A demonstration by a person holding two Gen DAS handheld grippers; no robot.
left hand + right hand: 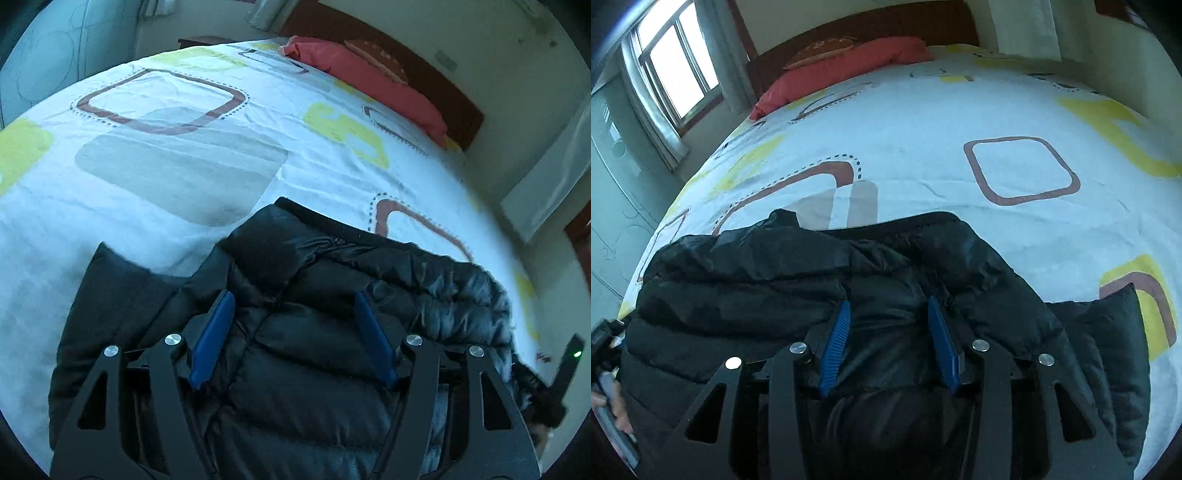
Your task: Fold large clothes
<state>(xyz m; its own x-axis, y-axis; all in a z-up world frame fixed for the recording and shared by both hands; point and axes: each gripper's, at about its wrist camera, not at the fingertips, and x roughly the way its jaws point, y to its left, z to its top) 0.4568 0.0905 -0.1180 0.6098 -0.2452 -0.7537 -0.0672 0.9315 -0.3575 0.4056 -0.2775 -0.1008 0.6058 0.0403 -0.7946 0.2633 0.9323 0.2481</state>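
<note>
A black puffy jacket (406, 266) lies at the near edge of the bed, its collar toward the pillow and a sleeve (110, 288) spread out to the left. My left gripper (293, 299) points down onto the jacket's upper part, and the padded fabric fills the space between its blue pads (214, 336). In the right wrist view the same jacket (738, 288) is bunched up. My right gripper (888, 306) stands narrower, with its blue pads (836, 347) pressing a fold of the fabric. Another sleeve (1108, 332) lies flat to the right.
The bed sheet (177, 177) is white with brown, grey and yellow squares. A red pillow (369, 81) lies against the wooden headboard (886, 22). A window (676, 66) is at the left. A hand (613, 410) shows at the left edge.
</note>
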